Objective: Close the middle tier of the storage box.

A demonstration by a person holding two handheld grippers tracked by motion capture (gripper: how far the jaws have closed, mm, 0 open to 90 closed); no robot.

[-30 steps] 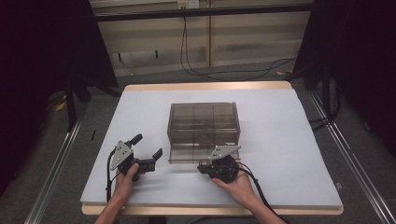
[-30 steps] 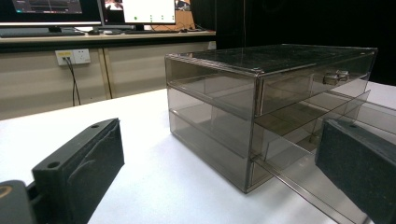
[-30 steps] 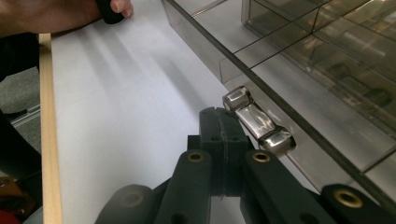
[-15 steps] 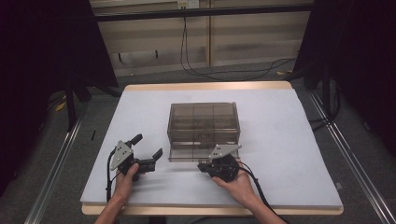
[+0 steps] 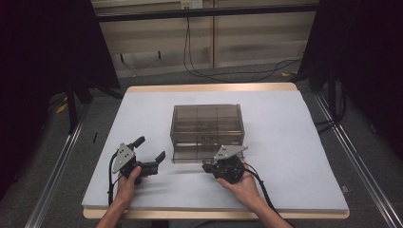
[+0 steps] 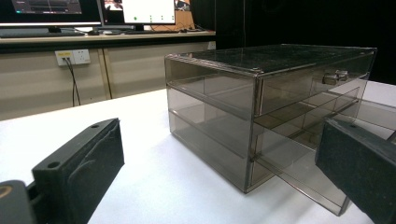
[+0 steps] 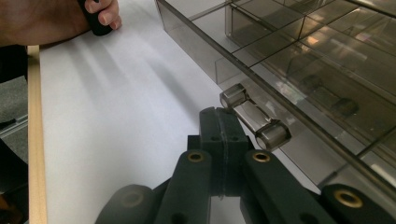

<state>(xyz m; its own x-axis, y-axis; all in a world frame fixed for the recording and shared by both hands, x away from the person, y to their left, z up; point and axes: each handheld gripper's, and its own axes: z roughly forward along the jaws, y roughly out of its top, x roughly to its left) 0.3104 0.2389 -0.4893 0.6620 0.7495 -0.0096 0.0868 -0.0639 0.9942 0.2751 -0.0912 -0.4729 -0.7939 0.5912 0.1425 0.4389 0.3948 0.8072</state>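
A smoky clear drawer cabinet (image 5: 206,124) stands mid-table; in the left gripper view the cabinet (image 6: 219,102) has its bottom drawer (image 6: 303,182) pulled out a little. My right gripper (image 5: 207,167) is at that drawer's front, its jaws pressed together with nothing between them. In the right gripper view my right gripper (image 7: 223,119) has its tip just left of the drawer's clear handle (image 7: 254,122), close to or touching it. My left gripper (image 5: 151,148) rests on the table left of the cabinet, open wide and empty, its fingers (image 6: 79,172) far apart.
The white table (image 5: 294,152) has free room on all sides of the cabinet. Its wooden front edge (image 7: 35,140) is close to both hands. The upper drawer's handle (image 6: 335,77) sits flush. Cables and a wall lie behind the table.
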